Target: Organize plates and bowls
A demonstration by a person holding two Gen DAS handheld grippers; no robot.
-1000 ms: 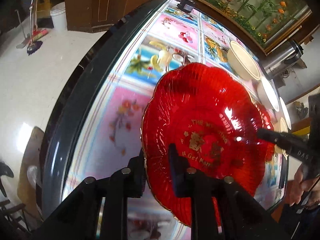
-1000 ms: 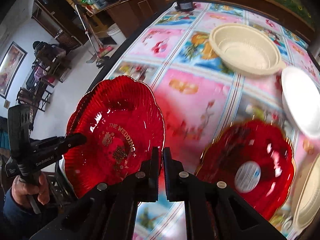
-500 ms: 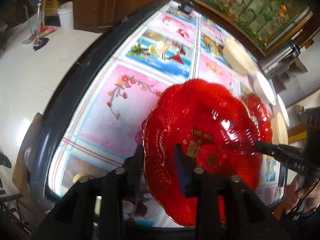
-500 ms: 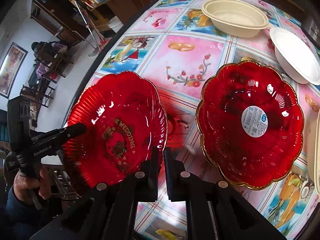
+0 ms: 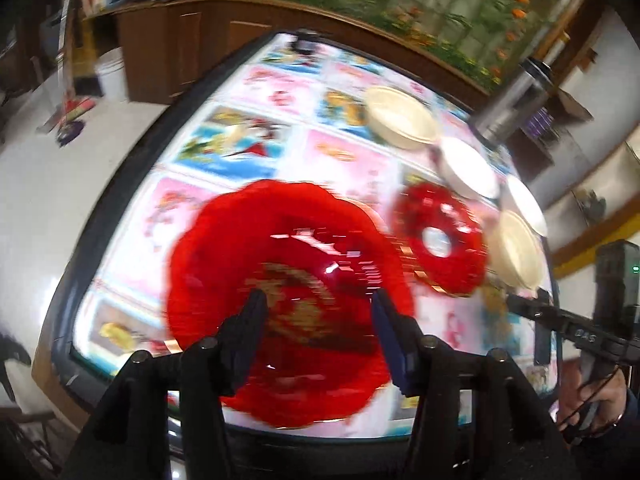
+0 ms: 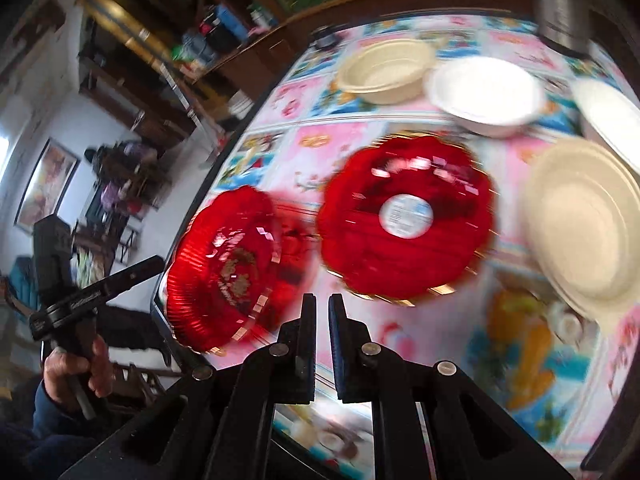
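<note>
Red scalloped plate with gold lettering [image 5: 288,296] at the near left corner of the table [image 5: 120,216], its near rim over the dark table edge; whether lying flat or tilted cannot be told through the blur. Second red plate with a round white label [image 6: 408,220] lying just beside it toward the middle, apart from it. Beyond that, a cream bowl [image 6: 384,70] and a white bowl [image 6: 486,96] side by side at the far side; a cream plate [image 6: 584,224] to the right, with a white plate [image 6: 608,120] behind it. All on a bright pictured tablecloth [image 6: 352,148].

Left gripper [image 5: 318,308] above the lettered plate, jaws just spread apart and clear of the rim, nothing pinched. Right gripper [image 6: 322,304] clenched with only a slit between the pads, empty, over the near table edge between the two red plates. Both views smeared by motion.
</note>
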